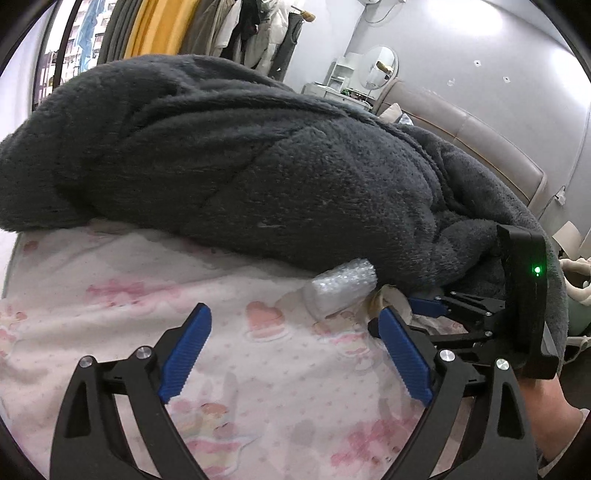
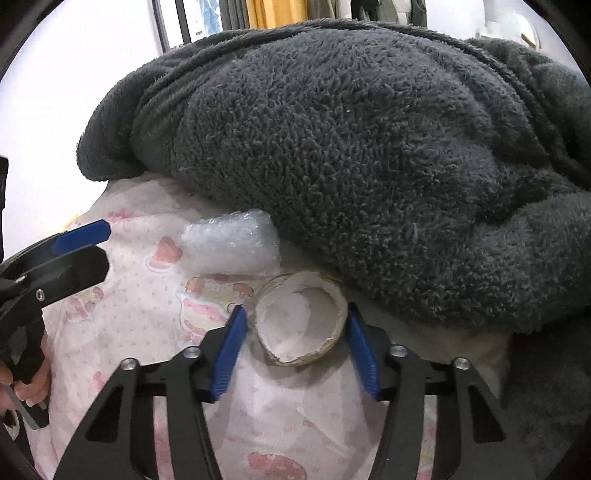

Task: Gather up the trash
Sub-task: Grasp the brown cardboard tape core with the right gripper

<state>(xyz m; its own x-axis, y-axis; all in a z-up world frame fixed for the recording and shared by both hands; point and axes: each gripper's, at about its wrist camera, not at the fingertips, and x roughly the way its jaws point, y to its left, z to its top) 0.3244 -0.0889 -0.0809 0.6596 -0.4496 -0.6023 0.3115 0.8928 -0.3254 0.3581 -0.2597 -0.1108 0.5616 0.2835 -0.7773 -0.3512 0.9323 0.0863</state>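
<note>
A crumpled roll of clear bubble wrap (image 1: 341, 291) (image 2: 231, 245) lies on the pink patterned bedsheet (image 1: 110, 295), tucked against the edge of a dark grey fleece blanket (image 1: 258, 166). Beside it is a squashed cardboard ring (image 2: 301, 325), open end facing up. My right gripper (image 2: 295, 310) straddles that ring: the right pad meets its rim, while a thin gap shows at the left pad. My left gripper (image 1: 291, 312) stands wide open over bare sheet, just short of the bubble wrap, with nothing between its fingers. Each gripper shows at the edge of the other's view.
The bulky blanket (image 2: 369, 147) covers the far half of the bed and overhangs the trash. A padded headboard (image 1: 480, 140) and grey wall lie to the right. Hanging clothes (image 1: 184, 26) and a dresser with a round mirror (image 1: 382, 64) stand behind.
</note>
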